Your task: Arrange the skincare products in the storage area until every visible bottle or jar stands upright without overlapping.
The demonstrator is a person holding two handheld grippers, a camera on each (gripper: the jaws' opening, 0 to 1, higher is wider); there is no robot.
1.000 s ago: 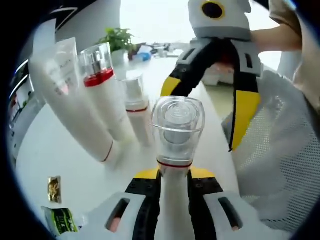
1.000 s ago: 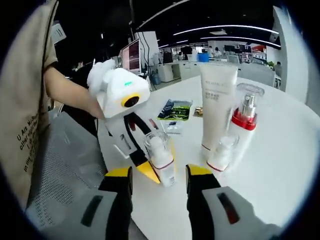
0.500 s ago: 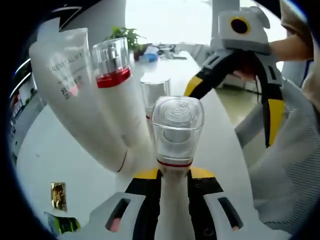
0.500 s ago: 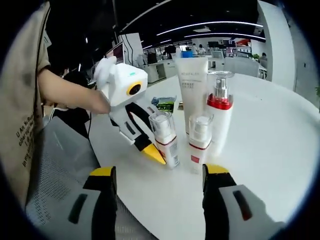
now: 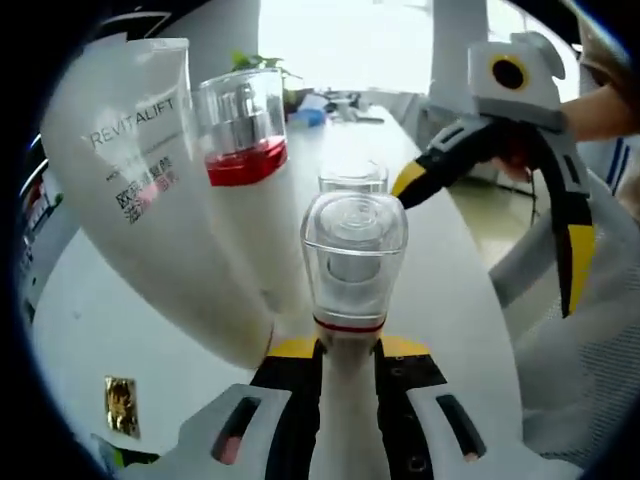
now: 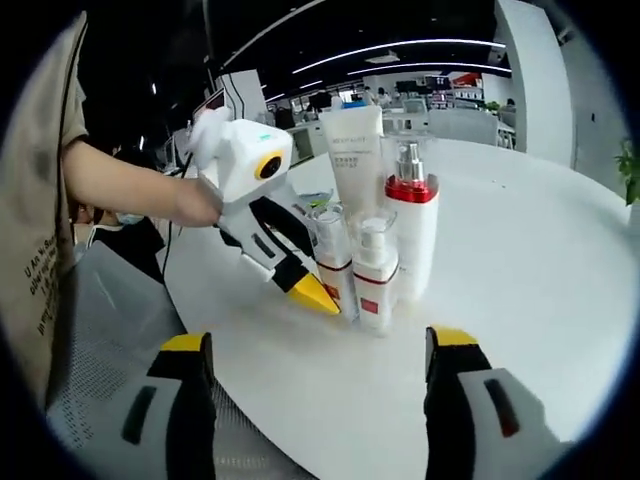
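Left gripper view: my left gripper point(image 5: 345, 385) is pinched on the small clear-capped bottle point(image 5: 352, 262), jaws closed on its white body just below the red ring. The bottle's long axis runs straight along the jaws and away from the camera, cap foremost. In the right gripper view the same bottle point(image 6: 333, 262) stands upright on the white table point(image 6: 540, 280), with the left gripper point(image 6: 308, 290) reaching it from the side, yellow tips low on the body.

The group it joins: a tall white tube point(image 5: 150, 200) standing on its cap, a pump bottle with a red collar point(image 5: 240, 170), and a second small bottle point(image 5: 352, 180) directly beyond the held one. In the right gripper view the tube point(image 6: 352, 150) stands at the back, the red-collared bottle point(image 6: 410, 235) beside it, and the second small bottle point(image 6: 372, 270) in front, just beside the held bottle; I cannot tell whether the two touch.

My right gripper point(image 6: 320, 405) is spread wide and holds nothing, its jaws well short of the cluster and straddling it in view.

Relation that governs the next move, as I judge it: the held bottle already looks vertical and near its neighbours, with the left gripper on the side away from them. Release should therefore be a plain opening and a withdrawal back along the jaws, away from the group. The left hand is the nearer one; the right is free to steady a neighbour.
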